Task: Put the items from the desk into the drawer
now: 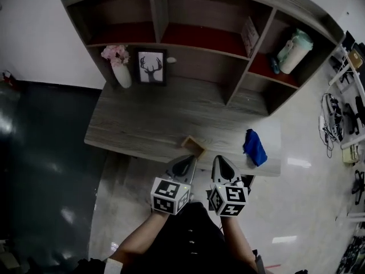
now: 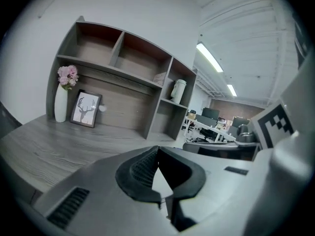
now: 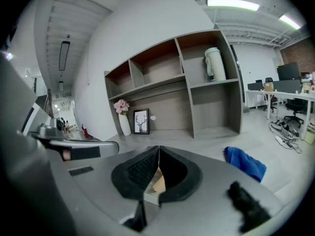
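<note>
Head view, with both gripper views. The left gripper (image 1: 187, 160) and the right gripper (image 1: 221, 160) are held side by side at the front edge of the grey wood-grain desk (image 1: 148, 119). Each carries its marker cube nearest the person.

Left gripper (image 2: 157, 149): the jaws are closed tip to tip. Only a narrow wedge of light shows below the meeting point, and nothing is gripped.

Right gripper (image 3: 159, 149): the jaws are likewise pressed together at the tips and hold nothing. A tan patch shows through the wedge beneath them. It is probably the small tan wooden box (image 1: 194, 147), which lies on the desk's front edge just beyond the two tips and apart from both.

The crumpled blue cloth (image 1: 254, 147) lies near the desk's right front corner, to the right of the right gripper and untouched by it. It also appears at the right of the right gripper view (image 3: 245, 163).

At the back of the desk, under the grey open shelf unit (image 1: 228, 50), stand a white vase of pink flowers (image 1: 121, 67) and a black-framed deer picture (image 1: 151, 67).
</note>
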Demonstrator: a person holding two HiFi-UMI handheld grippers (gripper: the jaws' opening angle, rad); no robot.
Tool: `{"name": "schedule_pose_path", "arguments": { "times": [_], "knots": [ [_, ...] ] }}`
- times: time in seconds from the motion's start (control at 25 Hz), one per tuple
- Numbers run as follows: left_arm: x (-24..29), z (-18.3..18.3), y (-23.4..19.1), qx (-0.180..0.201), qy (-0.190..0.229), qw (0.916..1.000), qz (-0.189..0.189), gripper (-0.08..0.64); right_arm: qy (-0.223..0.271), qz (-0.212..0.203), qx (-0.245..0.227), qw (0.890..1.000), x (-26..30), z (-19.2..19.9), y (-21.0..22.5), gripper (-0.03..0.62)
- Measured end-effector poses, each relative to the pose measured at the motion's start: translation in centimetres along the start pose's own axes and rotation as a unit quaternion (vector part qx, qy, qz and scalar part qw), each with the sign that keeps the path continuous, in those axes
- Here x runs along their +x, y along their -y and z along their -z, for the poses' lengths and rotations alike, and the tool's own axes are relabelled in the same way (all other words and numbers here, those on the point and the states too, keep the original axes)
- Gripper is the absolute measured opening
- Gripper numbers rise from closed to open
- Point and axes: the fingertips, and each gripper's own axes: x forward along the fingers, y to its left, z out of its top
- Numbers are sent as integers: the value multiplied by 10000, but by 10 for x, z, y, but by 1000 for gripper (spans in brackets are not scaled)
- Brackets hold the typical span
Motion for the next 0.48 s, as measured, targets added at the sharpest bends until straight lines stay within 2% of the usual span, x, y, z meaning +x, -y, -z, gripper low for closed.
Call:
{"name": "schedule_pose_path", "arguments": {
  "times": [0.28, 0.48],
  "knots": [
    [-12, 4, -26, -228, 67, 9987, -444, 11, -197, -497, -251, 9983, 23, 3, -27, 12],
    [-11, 5, -36, -350, 91, 9976, -596, 11, -433, -722, -577, 9948, 33, 10, -33, 14]
  ]
}}
